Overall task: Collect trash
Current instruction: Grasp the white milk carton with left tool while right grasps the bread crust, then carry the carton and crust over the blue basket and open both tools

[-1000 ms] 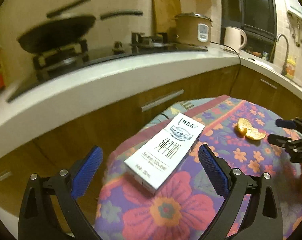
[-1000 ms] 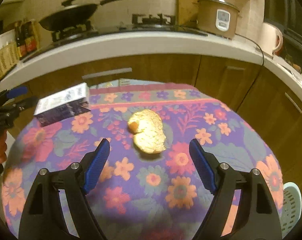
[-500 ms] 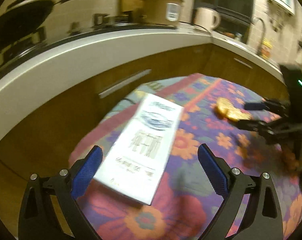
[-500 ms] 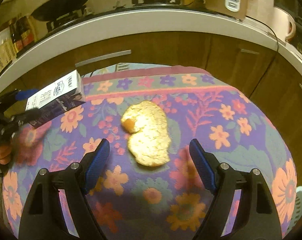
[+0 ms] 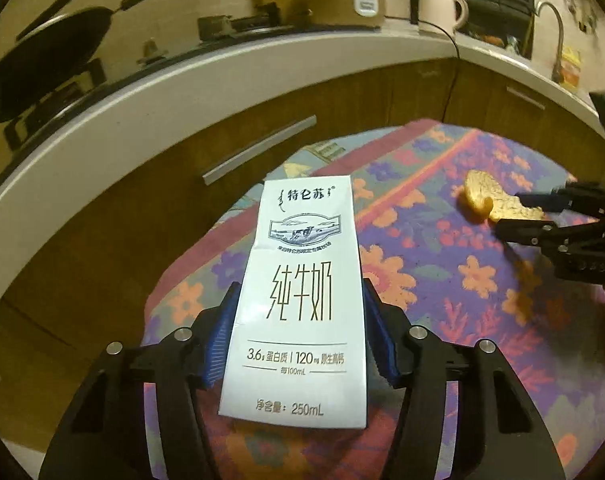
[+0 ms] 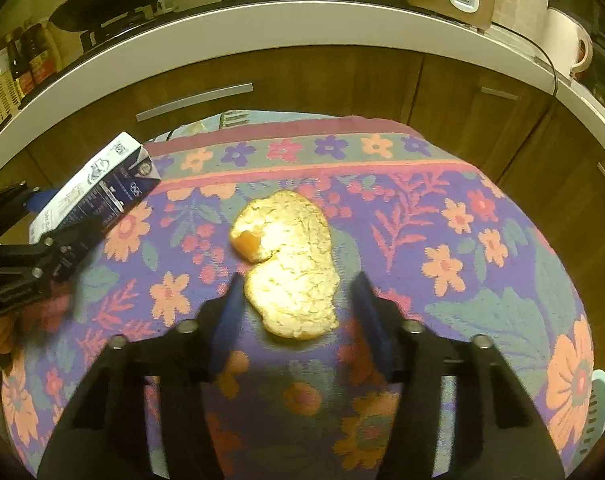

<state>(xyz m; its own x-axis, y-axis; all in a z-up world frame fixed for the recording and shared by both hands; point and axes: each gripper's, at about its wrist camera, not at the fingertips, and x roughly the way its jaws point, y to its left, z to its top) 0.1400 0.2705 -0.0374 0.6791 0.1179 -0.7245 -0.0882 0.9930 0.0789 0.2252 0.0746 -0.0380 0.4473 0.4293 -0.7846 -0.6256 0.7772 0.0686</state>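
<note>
Floral tablecloth (image 6: 482,248) – white milk carton (image 5: 302,292) (250mL), pale peel (image 6: 290,264).

Both close wrist views share the floral tablecloth (image 5: 454,248).

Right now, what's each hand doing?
Left gripper shut on milk carton. Right gripper open around orange peel. Nothing in the way.
</note>
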